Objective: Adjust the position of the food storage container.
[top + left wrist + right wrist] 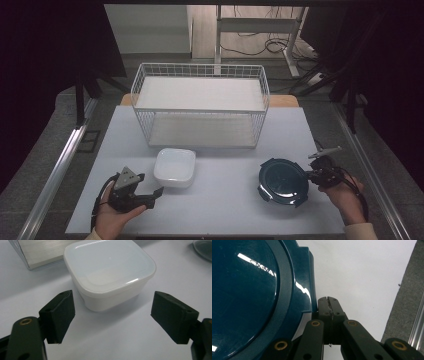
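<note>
white wire basket (200, 105) stands behind; dark blue lid (283, 181) lies right, beside the closed, empty right gripper (329, 300). white tub (110, 272) sits ahead of the wide-open left gripper (112, 315); an off-centre squeeze could skid it.

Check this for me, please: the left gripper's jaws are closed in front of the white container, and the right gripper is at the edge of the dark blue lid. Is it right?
Not quite. The left gripper has its jaws wide open, not closed, in front of the white container; the left gripper view shows this. The right gripper is indeed at the edge of the dark blue lid.
</note>
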`<state>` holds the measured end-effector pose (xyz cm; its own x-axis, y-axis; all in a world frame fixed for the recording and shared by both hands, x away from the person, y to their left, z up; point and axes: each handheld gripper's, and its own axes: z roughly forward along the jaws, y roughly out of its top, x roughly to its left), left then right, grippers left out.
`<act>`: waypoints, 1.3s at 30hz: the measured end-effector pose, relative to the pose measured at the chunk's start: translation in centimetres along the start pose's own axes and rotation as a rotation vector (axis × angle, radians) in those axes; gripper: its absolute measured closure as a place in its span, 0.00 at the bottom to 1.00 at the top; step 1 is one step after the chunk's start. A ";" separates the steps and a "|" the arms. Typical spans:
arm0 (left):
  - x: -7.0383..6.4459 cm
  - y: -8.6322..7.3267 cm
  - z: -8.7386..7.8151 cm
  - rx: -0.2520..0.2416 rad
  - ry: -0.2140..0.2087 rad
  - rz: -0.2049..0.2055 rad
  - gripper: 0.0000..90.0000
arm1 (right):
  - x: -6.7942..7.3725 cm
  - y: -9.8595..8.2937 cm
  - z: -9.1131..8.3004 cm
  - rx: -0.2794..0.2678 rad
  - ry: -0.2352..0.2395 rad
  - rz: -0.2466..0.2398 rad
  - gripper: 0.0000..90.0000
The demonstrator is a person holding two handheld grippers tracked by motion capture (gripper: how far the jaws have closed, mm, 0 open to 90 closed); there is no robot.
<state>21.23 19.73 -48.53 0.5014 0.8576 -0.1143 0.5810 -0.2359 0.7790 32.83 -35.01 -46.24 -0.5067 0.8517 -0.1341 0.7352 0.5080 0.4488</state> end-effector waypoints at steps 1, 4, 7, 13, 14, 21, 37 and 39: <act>0.0 0.0 0.0 0.001 0.000 0.001 0.21 | 0.0 0.1 0.0 -0.001 -0.005 -0.012 1.00; 0.0 0.0 0.0 -0.001 0.000 0.002 0.21 | 0.3 0.2 0.0 0.000 0.002 -0.034 1.00; 0.0 0.0 -0.1 -0.003 0.003 -0.003 0.21 | 0.9 0.3 0.1 -0.011 0.034 -0.058 1.00; 0.0 0.0 -0.1 -0.005 0.003 -0.003 0.21 | 2.7 0.2 -0.1 -0.015 0.059 -0.080 1.00; 0.0 0.0 -0.1 -0.005 0.003 -0.002 0.21 | 3.0 0.2 -0.1 -0.022 0.065 -0.080 1.00; 0.0 0.1 -0.2 -0.009 0.006 -0.001 0.21 | 4.9 0.2 0.0 -0.046 0.101 -0.109 1.00; -0.1 0.1 -0.2 -0.009 0.003 -0.003 0.22 | 9.9 -0.4 -0.2 -0.069 0.161 -0.182 1.00; -0.1 0.1 -0.2 -0.010 0.002 -0.003 0.21 | 10.4 -0.3 -0.3 -0.069 0.160 -0.194 1.00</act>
<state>21.08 19.67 -48.33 0.4981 0.8594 -0.1153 0.5764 -0.2288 0.7845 27.18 -26.38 -47.52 -0.7043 0.7049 -0.0845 0.5875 0.6455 0.4880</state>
